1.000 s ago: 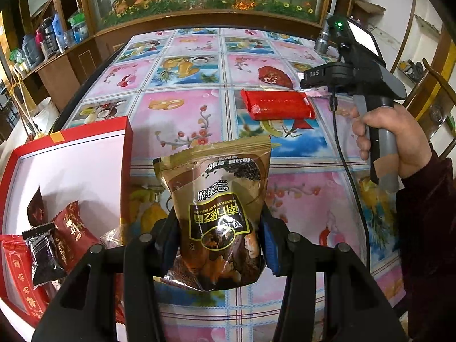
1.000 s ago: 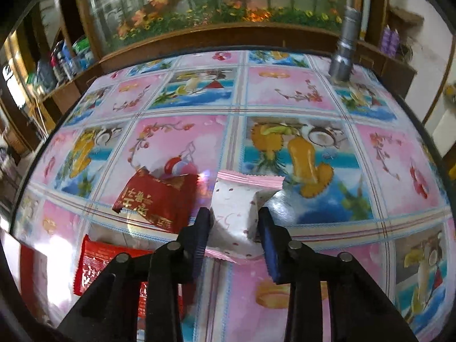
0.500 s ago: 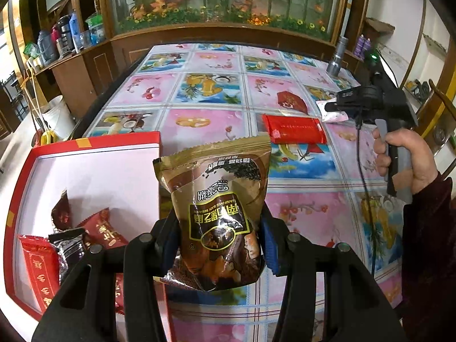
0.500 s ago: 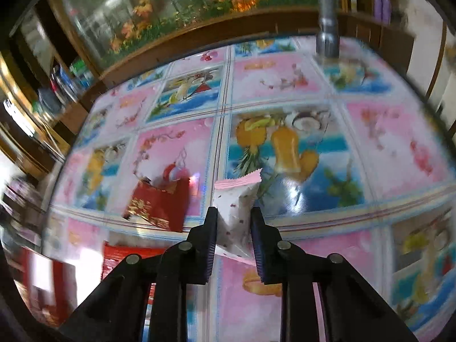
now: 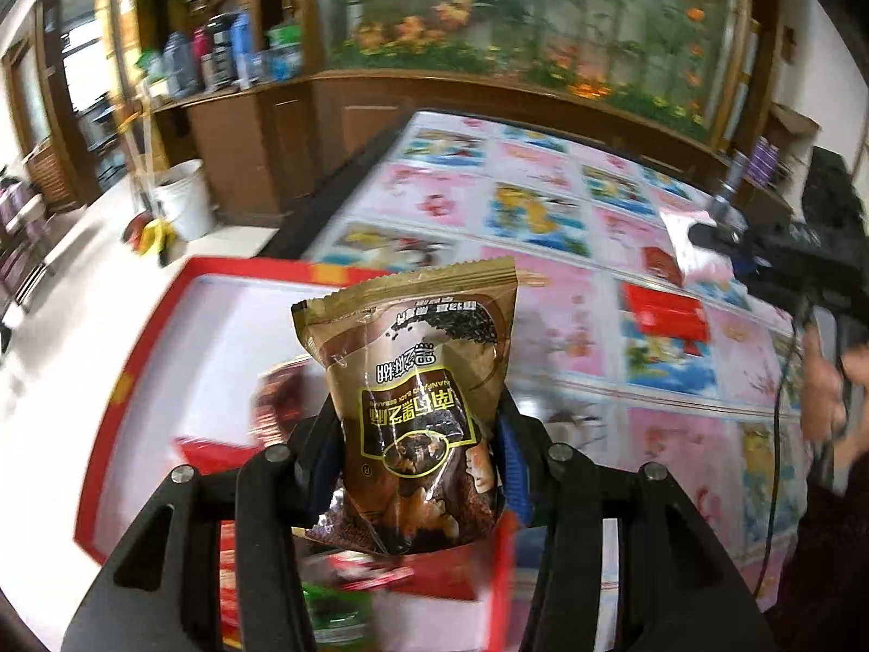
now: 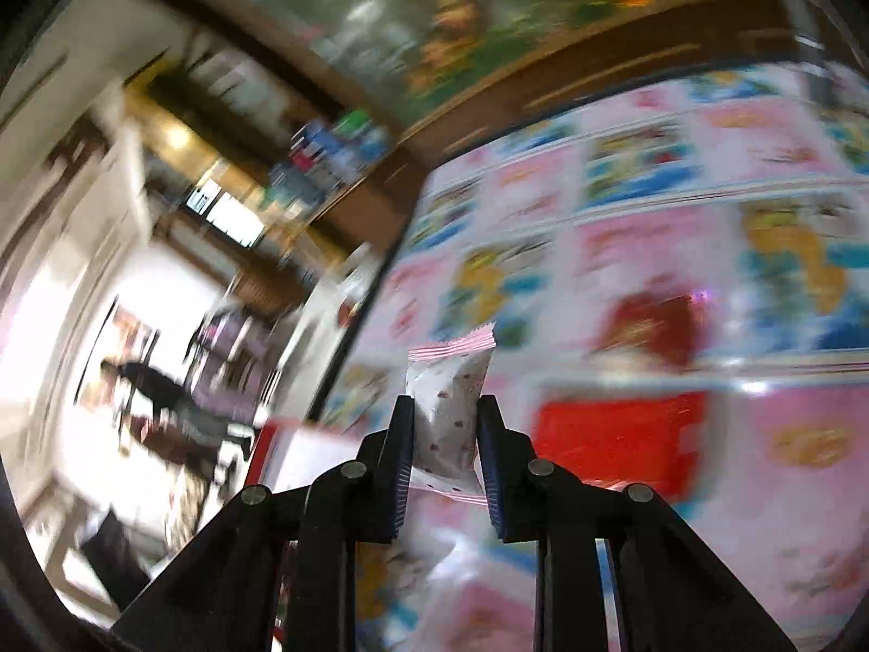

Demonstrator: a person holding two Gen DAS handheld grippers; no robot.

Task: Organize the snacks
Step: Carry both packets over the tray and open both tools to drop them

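My left gripper [image 5: 415, 434] is shut on a brown-and-gold snack bag [image 5: 418, 380], which it holds upright above the red box [image 5: 141, 358] with the white inside. Several red and dark packets lie blurred in the box under the bag. My right gripper [image 6: 445, 434] is shut on a small white packet with pink sealed ends [image 6: 448, 413], lifted off the table. In the left wrist view that right gripper [image 5: 700, 236] and the hand holding it show at the far right with the white packet [image 5: 687, 242]. A flat red packet [image 5: 665, 318] and a smaller dark red packet [image 5: 660, 266] lie on the table.
The table wears a pink and blue picture cloth [image 5: 548, 217]. A wooden cabinet with a fish tank [image 5: 521, 38] stands behind it. A white bucket [image 5: 182, 195] and bottles on a side shelf [image 5: 233, 54] are to the left. The right wrist view is heavily blurred.
My right gripper closed on the white packet, lifted it off the table and swung left. My left gripper carried the brown bag left and up over the red box.
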